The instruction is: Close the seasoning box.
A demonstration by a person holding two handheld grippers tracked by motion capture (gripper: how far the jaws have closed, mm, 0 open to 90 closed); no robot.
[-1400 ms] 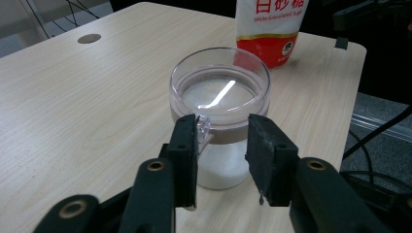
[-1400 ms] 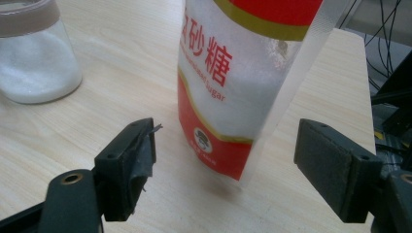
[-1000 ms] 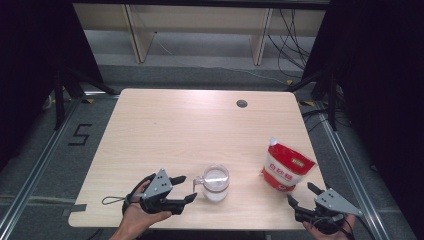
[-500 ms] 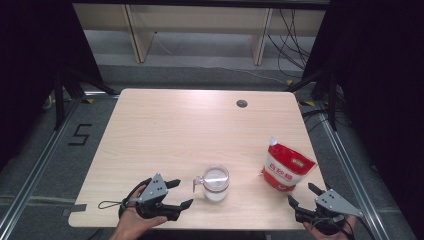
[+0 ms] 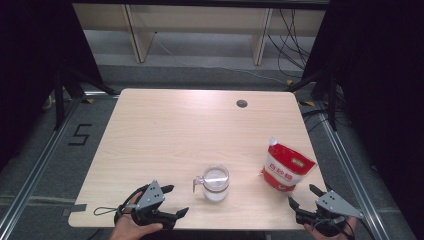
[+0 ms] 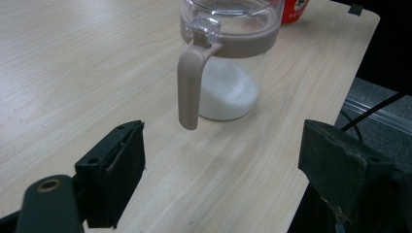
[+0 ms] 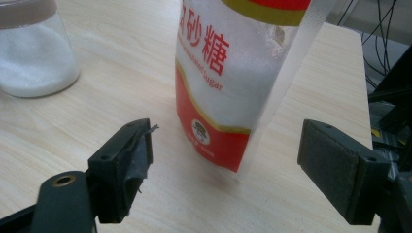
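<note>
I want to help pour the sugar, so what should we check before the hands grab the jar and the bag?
1. Left tool open, nothing between its jaws, which have just been opening: ok.
2. Jar upright, handle facing the left tool: ok.
3. Jar's lid open for pouring: cannot tell.
4. Right tool open, nothing in it: ok.
5. Sugar bag standing upright, apart from the jar: ok.
6. Bag's top cut open: cannot tell.
</note>
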